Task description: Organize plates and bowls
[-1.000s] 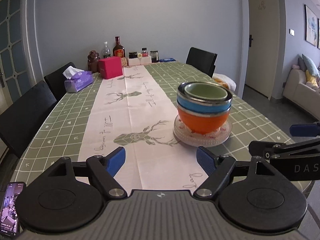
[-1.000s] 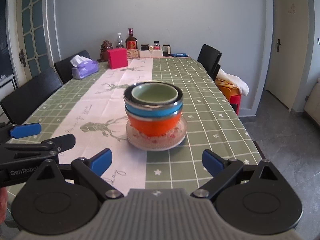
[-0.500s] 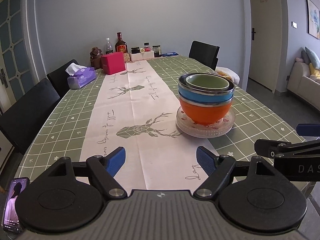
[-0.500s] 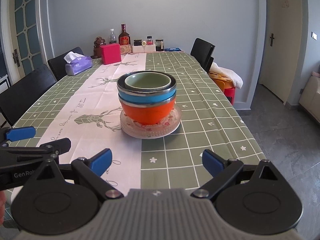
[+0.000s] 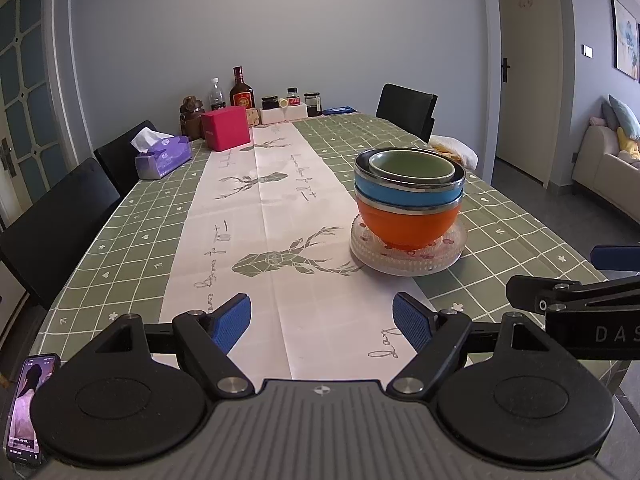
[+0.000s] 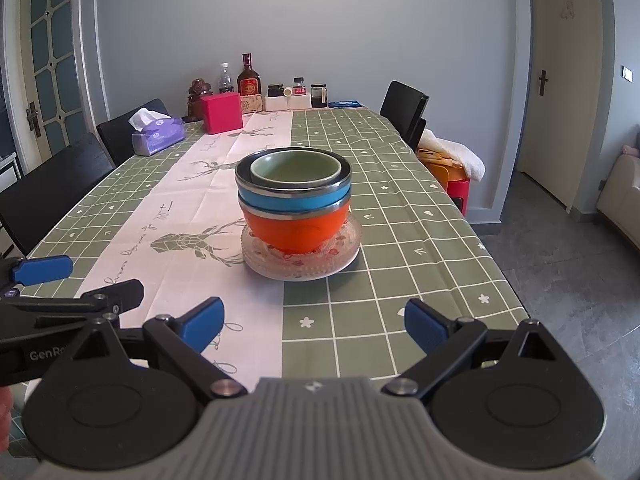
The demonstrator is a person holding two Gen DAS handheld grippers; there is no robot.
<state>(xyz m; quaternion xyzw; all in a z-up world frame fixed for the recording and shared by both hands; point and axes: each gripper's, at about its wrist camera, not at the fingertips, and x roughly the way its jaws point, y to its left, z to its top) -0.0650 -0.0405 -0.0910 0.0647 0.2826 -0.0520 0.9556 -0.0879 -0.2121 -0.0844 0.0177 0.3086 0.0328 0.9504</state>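
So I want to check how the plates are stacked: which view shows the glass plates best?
The right wrist view: the glass plates sit near centre, front rims unobstructed under the orange bowl. The left wrist view shows them off to the right, equally clear but more oblique.

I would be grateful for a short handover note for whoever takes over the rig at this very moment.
Left gripper: open, empty, over the near table edge.
Right gripper: open, empty, also at the near edge.
Stack: green bowl nested in blue bowl, in orange bowl, on the glass plates, partly on the table runner.
Done: bowls and plates look gathered in one pile.
Left: nothing obvious; check the stack sits steady.
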